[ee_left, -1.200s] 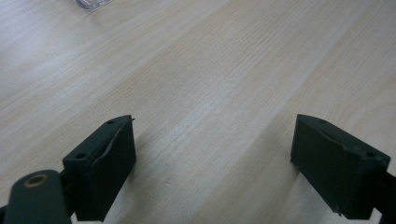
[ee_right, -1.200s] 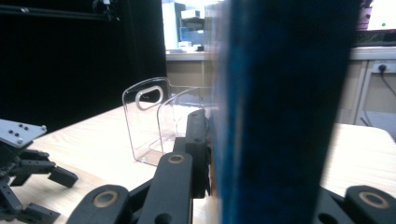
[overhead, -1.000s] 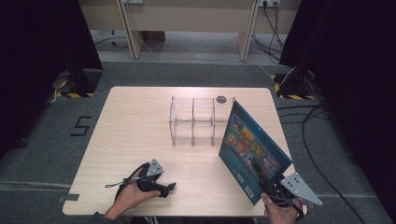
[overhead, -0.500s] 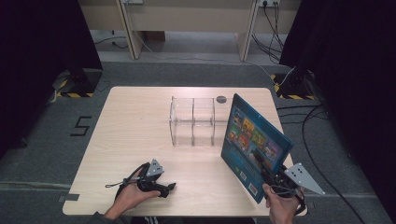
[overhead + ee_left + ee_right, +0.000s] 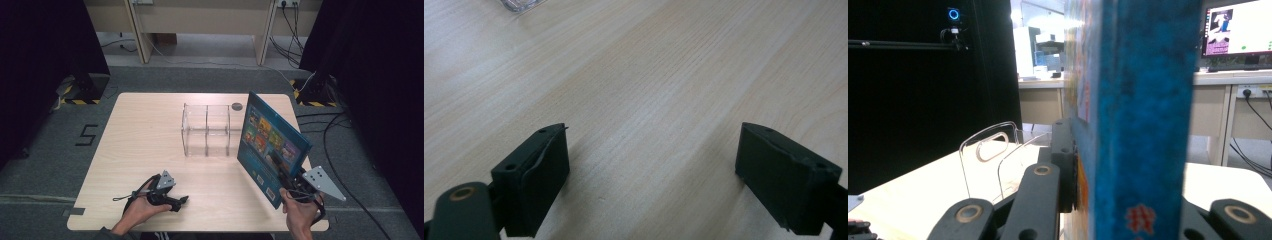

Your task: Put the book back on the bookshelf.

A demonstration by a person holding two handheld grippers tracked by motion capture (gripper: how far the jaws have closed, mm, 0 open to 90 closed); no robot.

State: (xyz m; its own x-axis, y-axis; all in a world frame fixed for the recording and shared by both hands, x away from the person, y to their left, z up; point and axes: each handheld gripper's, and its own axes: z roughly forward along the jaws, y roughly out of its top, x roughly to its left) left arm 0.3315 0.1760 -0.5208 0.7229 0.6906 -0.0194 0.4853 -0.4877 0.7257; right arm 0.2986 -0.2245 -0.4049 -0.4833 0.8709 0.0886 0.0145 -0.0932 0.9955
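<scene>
A blue picture book (image 5: 270,145) stands tilted on edge above the table's right side, and my right gripper (image 5: 292,181) is shut on its lower corner. In the right gripper view the book's blue spine (image 5: 1143,115) rises straight up, clamped between the two black jaws. A clear acrylic rack (image 5: 206,129) with upright dividers stands at the table's middle, just left of the book; the same rack (image 5: 993,155) sits behind the jaws in the right gripper view. My left gripper (image 5: 182,201) rests low at the table's front left, open, with bare wood between its pads (image 5: 544,175).
The light wooden table (image 5: 145,145) has a small dark round disc (image 5: 237,106) near its far edge. Cables and black-yellow stand feet (image 5: 312,95) lie on the grey floor around it. A monitor (image 5: 1235,30) and desks stand beyond the table.
My right gripper has lifted the book a little and swung it more upright, toward the rack. The left gripper has stayed put.
</scene>
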